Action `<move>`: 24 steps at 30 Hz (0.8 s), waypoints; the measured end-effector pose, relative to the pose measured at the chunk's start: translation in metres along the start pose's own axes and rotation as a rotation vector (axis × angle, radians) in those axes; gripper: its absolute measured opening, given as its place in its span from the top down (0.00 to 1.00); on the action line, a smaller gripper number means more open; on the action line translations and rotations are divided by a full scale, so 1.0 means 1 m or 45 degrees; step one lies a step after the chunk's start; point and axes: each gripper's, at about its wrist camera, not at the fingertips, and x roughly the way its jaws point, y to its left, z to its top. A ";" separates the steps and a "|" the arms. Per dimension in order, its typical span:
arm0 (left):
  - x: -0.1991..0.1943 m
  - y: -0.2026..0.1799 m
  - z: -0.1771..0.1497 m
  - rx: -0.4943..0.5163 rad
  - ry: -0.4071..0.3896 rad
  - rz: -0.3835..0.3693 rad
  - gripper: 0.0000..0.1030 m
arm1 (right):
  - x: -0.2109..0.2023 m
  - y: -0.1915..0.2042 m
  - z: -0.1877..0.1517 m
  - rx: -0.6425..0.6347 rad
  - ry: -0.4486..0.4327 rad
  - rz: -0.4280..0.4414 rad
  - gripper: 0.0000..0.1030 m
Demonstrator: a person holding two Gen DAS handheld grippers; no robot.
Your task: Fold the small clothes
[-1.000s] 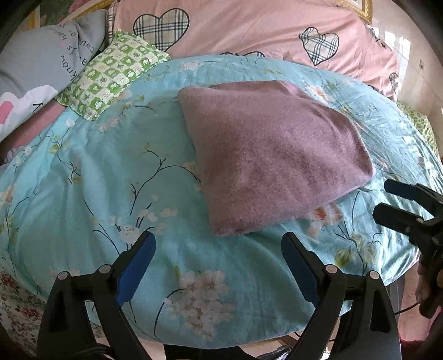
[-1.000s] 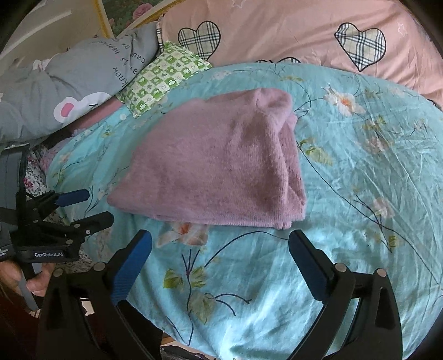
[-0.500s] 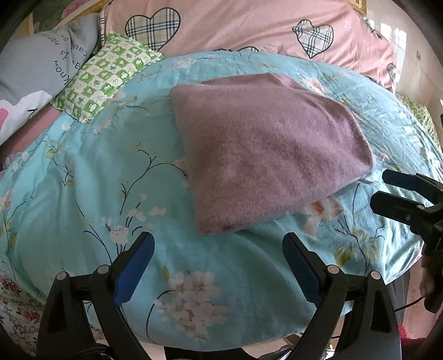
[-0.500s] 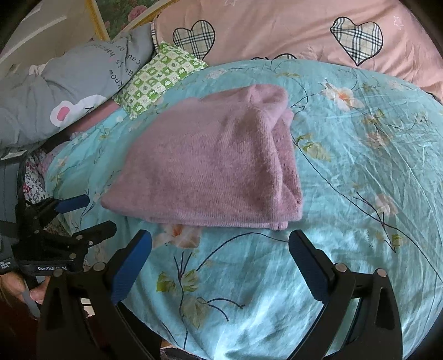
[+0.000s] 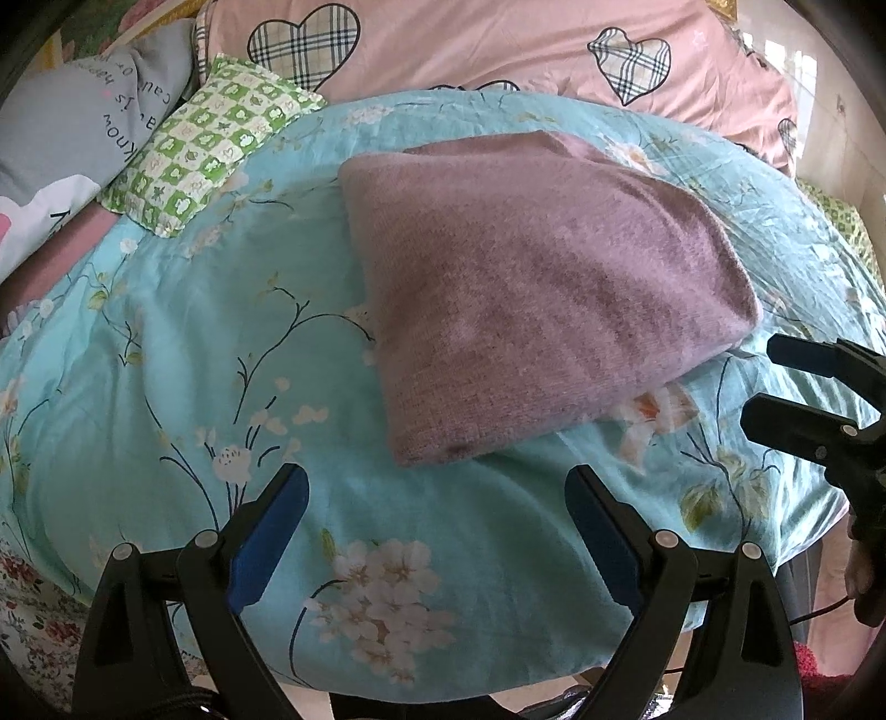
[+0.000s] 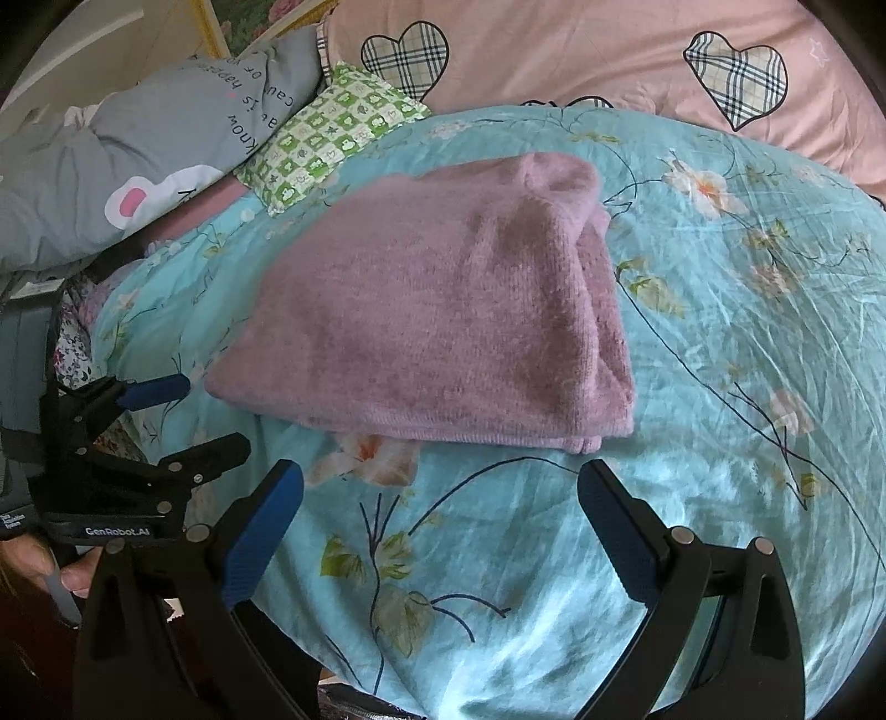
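Observation:
A mauve knitted garment [image 5: 531, 288] lies folded into a thick rectangle on the turquoise floral quilt [image 5: 166, 343]. It also shows in the right wrist view [image 6: 443, 315], with its layered folded edge to the right. My left gripper [image 5: 434, 493] is open and empty, just short of the garment's near corner. My right gripper [image 6: 440, 487] is open and empty, close to the garment's near edge. Each gripper shows at the edge of the other view: the right one [image 5: 775, 382], the left one [image 6: 210, 410].
A green checked pillow [image 5: 210, 144] and a grey printed cushion [image 5: 72, 133] lie at the back left. A pink pillow with plaid hearts [image 5: 498, 44] spans the back. The quilt's near edge drops off just below both grippers.
Both grippers have moved slightly closer to the folded garment. The garment itself has not moved and both grippers stay open.

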 end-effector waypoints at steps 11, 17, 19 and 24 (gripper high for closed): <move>0.000 0.003 0.000 -0.027 0.001 0.008 0.08 | 0.002 0.005 0.000 -0.022 0.006 0.006 0.03; -0.001 0.001 0.000 -0.026 0.000 0.009 0.08 | 0.002 0.008 0.001 -0.027 0.005 0.010 0.03; -0.001 0.000 -0.001 -0.028 -0.001 0.012 0.08 | 0.001 0.008 0.001 -0.030 0.005 0.010 0.03; -0.002 0.000 -0.001 -0.029 -0.002 0.011 0.08 | 0.001 0.010 0.001 -0.033 0.005 0.013 0.03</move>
